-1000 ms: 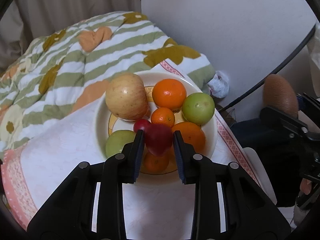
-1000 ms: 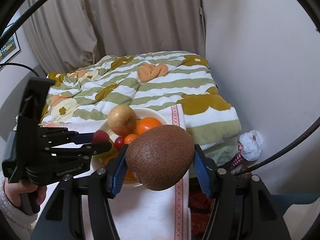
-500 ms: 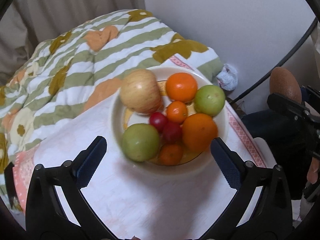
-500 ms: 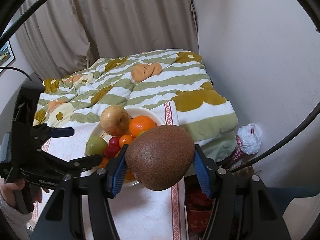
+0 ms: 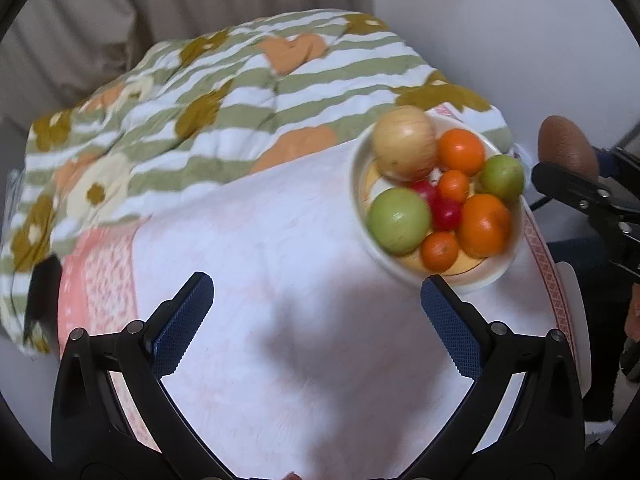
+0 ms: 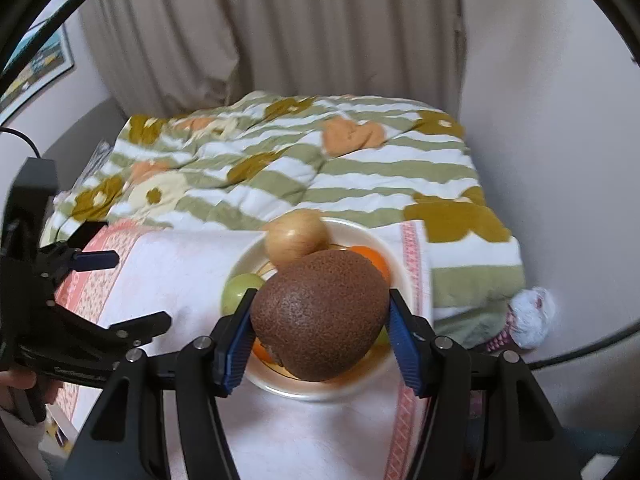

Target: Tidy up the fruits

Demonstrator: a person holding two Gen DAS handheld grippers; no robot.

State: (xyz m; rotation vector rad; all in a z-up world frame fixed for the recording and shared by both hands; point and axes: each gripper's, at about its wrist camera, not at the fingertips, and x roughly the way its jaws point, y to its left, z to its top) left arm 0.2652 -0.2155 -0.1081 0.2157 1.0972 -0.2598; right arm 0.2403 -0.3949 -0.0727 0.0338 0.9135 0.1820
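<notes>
Brown and rough-skinned, the kiwi-like fruit (image 6: 320, 314) fills the middle of the right wrist view, clamped between the blue pads of the right tool (image 6: 320, 338), one pad on each flank. Its long axis runs roughly across the frame, pad to pad, tilted up a little toward the right. Directly behind and below it in that view lies the plate (image 6: 320, 394) of fruit, so the carried fruit sits in front of, and seemingly above, the pile; whether it touches anything there is hidden by its own bulk.

In the left wrist view the plate (image 5: 360, 200) is at right of centre, crowded with a pale apple (image 5: 404, 142), green fruits, oranges (image 5: 484, 224) and small red ones. The left tool (image 5: 316, 304) holds nothing, its fingers spread wide over bare white cloth on the counter (image 5: 260, 248), with the plate off toward its right finger.

The right tool is the nearer one. Free room looks scarce; the likeliest gap is the near rim, low in the frame.
</notes>
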